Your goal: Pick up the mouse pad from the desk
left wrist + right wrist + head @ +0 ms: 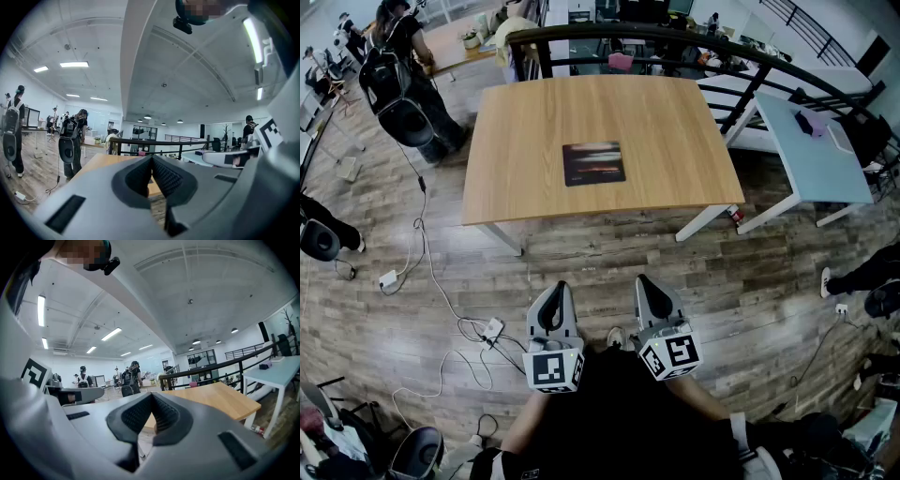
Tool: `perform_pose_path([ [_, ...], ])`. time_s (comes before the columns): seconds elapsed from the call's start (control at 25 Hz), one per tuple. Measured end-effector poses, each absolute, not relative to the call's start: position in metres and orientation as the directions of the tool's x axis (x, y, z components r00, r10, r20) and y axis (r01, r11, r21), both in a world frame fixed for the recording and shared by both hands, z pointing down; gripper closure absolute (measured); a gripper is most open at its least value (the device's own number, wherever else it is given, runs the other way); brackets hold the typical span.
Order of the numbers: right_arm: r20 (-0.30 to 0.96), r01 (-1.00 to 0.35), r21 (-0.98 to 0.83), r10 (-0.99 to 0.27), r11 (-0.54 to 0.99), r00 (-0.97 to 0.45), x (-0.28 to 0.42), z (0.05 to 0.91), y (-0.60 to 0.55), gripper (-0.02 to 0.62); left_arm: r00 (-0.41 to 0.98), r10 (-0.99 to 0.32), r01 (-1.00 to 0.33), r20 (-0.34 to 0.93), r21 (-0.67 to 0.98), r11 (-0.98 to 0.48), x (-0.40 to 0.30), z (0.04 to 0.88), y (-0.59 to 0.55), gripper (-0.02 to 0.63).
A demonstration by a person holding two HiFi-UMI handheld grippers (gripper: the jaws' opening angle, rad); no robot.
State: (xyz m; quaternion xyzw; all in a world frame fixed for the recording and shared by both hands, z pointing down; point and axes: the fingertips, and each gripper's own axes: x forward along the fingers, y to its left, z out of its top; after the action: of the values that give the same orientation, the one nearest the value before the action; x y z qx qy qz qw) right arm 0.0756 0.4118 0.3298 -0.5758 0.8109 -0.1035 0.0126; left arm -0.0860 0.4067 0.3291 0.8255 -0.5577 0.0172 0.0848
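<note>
A light wooden desk [675, 122] fills the upper middle of the head view, standing on a dark plank floor [609, 262]. On its top lies a dark mouse pad [593, 163] — flat, slightly below centre, apart from every edge.

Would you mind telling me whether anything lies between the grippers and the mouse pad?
Nothing visible does. The mouse pad lies alone on the wooden desk; only floor and desk surface separate it from the left gripper and right gripper, both shut. The floor cables run off to the left of that path.
</note>
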Motion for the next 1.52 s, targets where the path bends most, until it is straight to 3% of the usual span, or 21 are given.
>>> perform_pose_path([
  [1.52, 0.126, -0.955, -0.176, -0.956, 0.240, -0.264, 0.009, 0.344, 0.400, 0.565, 0.455, -0.880, -0.886, 0.139, 0.165, -0.433, -0.150, 0.344, 0.392, 0.583],
])
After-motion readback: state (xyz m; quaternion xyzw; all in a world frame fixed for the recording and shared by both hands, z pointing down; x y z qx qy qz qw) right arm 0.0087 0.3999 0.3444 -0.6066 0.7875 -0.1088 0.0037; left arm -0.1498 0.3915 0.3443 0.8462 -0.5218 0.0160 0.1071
